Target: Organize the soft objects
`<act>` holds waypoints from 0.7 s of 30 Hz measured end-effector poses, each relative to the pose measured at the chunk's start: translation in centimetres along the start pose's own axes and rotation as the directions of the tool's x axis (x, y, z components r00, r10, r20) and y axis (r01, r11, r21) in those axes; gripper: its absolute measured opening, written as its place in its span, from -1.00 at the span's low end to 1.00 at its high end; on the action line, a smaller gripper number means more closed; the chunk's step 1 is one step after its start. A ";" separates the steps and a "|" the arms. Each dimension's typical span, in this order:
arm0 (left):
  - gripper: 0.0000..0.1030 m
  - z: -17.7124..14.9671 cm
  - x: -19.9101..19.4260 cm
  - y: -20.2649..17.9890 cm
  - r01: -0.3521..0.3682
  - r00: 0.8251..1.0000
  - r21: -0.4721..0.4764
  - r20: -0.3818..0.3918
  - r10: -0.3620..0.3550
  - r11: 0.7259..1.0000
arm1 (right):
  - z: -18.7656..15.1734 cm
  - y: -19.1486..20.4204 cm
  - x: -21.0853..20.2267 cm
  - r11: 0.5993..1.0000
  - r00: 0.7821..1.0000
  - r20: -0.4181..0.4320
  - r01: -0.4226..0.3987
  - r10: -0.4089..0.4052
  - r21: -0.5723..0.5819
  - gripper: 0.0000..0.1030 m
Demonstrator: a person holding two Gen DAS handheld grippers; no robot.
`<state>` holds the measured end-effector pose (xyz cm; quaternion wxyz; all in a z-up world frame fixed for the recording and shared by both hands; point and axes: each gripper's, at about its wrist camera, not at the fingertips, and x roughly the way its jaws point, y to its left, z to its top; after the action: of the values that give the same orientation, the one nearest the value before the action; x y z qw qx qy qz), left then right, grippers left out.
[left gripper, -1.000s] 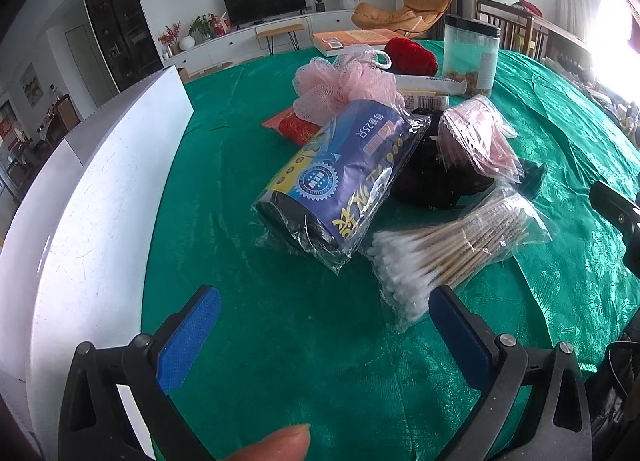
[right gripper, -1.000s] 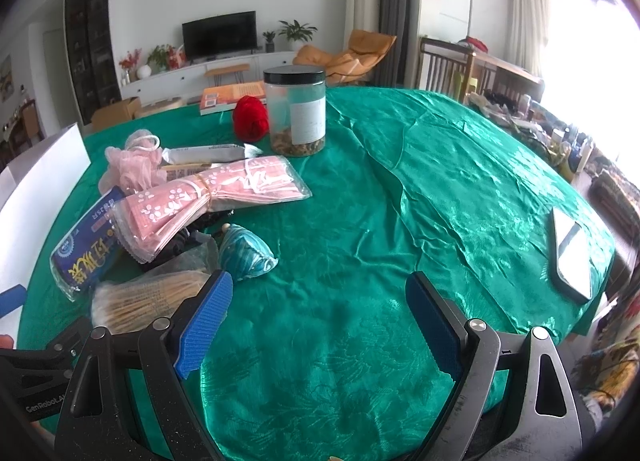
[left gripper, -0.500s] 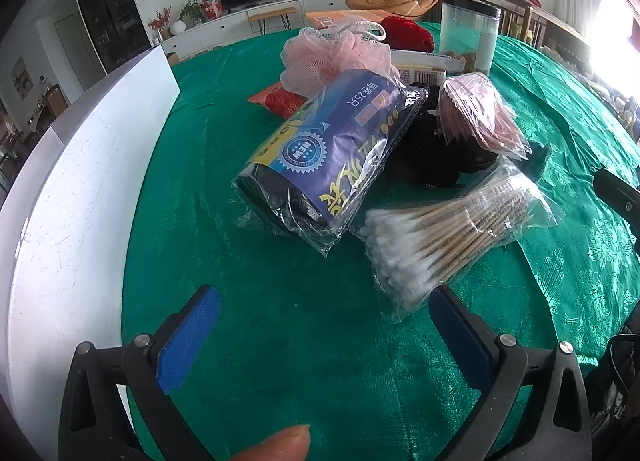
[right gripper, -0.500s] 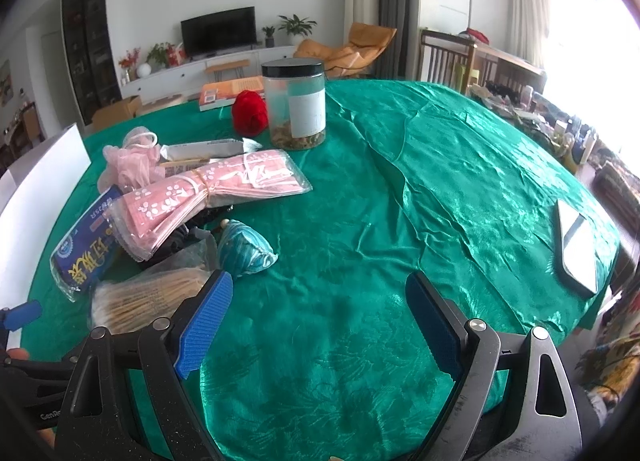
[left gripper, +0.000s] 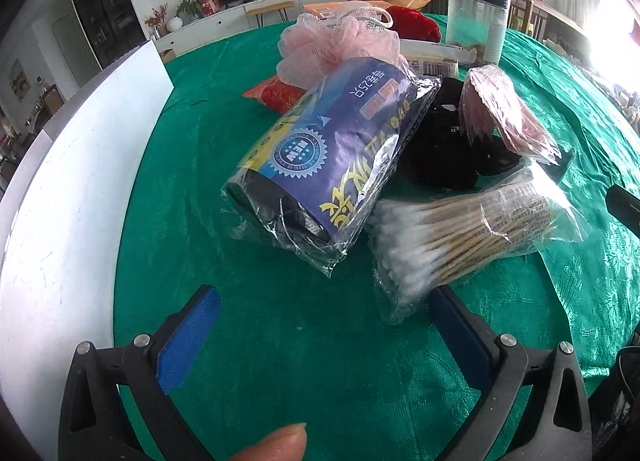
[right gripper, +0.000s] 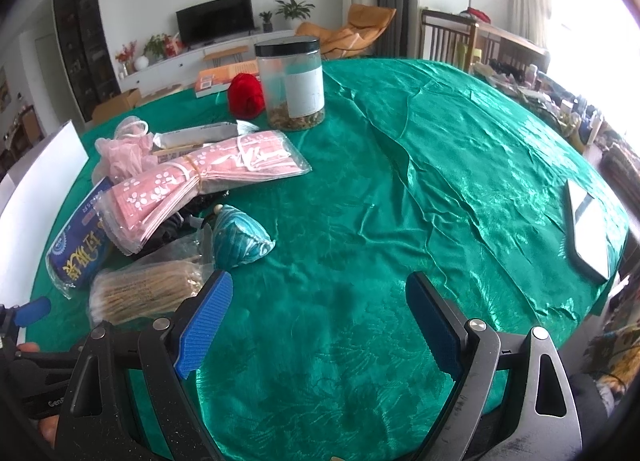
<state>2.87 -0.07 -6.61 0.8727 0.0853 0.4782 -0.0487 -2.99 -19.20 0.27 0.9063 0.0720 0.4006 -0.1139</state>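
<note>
**Sorting barely begun: the pile is untouched**

From the left wrist camera, the left gripper (left gripper: 320,313) hangs low over the green table (left gripper: 280,341) with its blue fingers (left gripper: 188,337) spread wide and nothing between them. Just ahead lies the heap. A blue plastic-wrapped roll (left gripper: 332,165) lies tilted on top. A bag of cotton swabs (left gripper: 464,237) is just beside it, its near end almost at the right-hand finger. Behind them sit a pink bath puff (left gripper: 336,45), a pink packet (left gripper: 500,113) resting over something black (left gripper: 444,157), and a red soft thing (left gripper: 416,23) near a clear jar (left gripper: 476,29). A white board (left gripper: 68,189) stands along the left side.

From the right wrist camera, the right gripper (right gripper: 320,325) is also wide open and empty, over bare cloth well apart from most of the heap. From here the pink packet (right gripper: 208,177) is a bundle of flowered pieces lying across the pile. A small teal pouch (right gripper: 240,239) sits at the pile's near edge. The red soft thing (right gripper: 246,95) touches the jar (right gripper: 294,85), and a phone (right gripper: 588,233) lies far right.

As I read it, nothing has been set apart yet; every soft thing is left to sort. The left gripper looks nearest to a first pick, the roll or the swabs.
</note>
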 end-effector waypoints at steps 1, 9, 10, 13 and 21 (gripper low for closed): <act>1.00 0.1 0.2 0.0 0.000 1.000 0.001 0.000 0.000 1.000 | 0.0 0.0 0.1 1.000 1.000 -0.004 -0.001 0.001 0.001 0.75; 1.00 3.3 2.4 1.0 0.039 0.999 -0.025 -0.009 -0.039 0.999 | -0.2 -0.5 1.2 0.999 0.998 -0.063 -0.018 0.019 0.031 0.75; 1.00 3.8 2.9 1.4 0.054 0.998 -0.035 -0.011 -0.054 0.998 | -0.3 -0.6 1.5 0.999 0.997 -0.075 -0.021 0.024 0.037 0.75; 1.00 4.8 3.9 2.7 0.081 0.997 -0.069 -0.009 -0.082 0.994 | -0.5 -0.9 2.7 0.997 0.989 -0.135 -0.046 0.053 0.058 0.76; 1.00 5.1 4.6 3.7 0.067 0.996 -0.103 0.064 -0.060 0.992 | -1.0 -0.9 3.6 0.995 0.977 -0.194 -0.075 0.088 0.073 0.78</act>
<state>10.16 2.52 -7.40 0.8881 0.0224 0.4559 -0.0538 -1.58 -20.34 -3.05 0.8633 0.1288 0.4812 -0.0819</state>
